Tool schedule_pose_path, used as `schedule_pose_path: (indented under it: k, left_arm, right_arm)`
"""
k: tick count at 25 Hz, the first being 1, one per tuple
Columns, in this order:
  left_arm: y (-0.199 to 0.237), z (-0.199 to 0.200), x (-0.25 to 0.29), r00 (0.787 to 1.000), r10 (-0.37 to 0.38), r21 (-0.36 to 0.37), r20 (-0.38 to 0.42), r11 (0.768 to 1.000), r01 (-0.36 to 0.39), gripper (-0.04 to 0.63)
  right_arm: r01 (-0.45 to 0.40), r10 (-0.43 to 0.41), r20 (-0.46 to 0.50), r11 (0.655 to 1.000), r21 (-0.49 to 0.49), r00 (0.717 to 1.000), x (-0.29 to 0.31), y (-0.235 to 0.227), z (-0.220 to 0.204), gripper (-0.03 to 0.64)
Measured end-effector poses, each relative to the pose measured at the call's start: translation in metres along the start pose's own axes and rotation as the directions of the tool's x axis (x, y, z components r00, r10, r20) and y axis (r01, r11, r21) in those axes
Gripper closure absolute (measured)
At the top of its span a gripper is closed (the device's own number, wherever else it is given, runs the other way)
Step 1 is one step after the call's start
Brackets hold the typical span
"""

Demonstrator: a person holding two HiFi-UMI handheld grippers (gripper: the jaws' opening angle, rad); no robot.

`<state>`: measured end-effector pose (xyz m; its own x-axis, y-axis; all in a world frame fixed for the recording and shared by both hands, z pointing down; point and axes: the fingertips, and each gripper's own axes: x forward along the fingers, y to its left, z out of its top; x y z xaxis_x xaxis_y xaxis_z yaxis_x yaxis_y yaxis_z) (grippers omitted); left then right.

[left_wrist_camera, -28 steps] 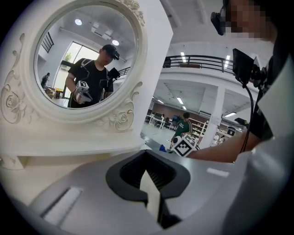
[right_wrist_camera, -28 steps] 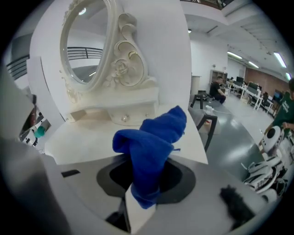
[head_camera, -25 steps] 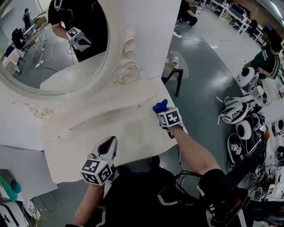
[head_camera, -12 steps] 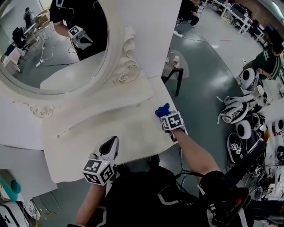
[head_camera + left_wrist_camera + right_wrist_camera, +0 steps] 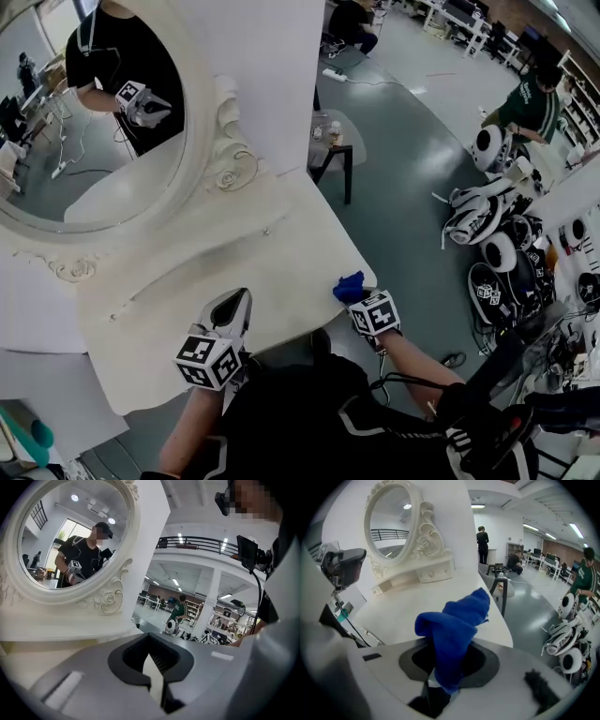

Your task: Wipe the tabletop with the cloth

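In the head view, one cream table (image 5: 253, 253) bearing one oval mirror (image 5: 84, 141) is seen above a grey-green floor (image 5: 412, 187). Two claws are counted: the left claw (image 5: 234, 302) at the near edge and the right claw (image 5: 356, 294) at the right corner. In the left gripper view, the left claw (image 5: 152, 667) is seen closed on nothing. In the right gripper view, the single blue cloth (image 5: 454, 625) is clamped by the right claw (image 5: 440, 686) over the table's edge.

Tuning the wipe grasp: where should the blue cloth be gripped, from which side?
Probably as held: the right gripper pinches one bunched end of the blue cloth, coming from the near edge of the tabletop; the loose bulk sticks out ahead of the jaws to wipe with.
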<state>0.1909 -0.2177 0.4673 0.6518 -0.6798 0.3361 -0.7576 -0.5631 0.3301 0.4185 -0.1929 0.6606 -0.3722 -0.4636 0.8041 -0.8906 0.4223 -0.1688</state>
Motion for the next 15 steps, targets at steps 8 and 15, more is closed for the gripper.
schedule_pose_path:
  k: [8, 15]
  left_arm:
    - [-0.008, 0.006, 0.005, 1.000, -0.023, 0.016, 0.018, 1.000, 0.022, 0.586]
    - [0.000, -0.004, -0.008, 0.998, 0.065, -0.012, 0.013, 0.998, -0.065, 0.586]
  right_arm:
    - [-0.021, 0.018, 0.043, 0.998, 0.053, 0.999, -0.005, -0.015, 0.012, 0.494]
    - [0.021, -0.016, 0.156, 0.999, -0.034, 0.988, 0.056, -0.061, 0.142, 0.494]
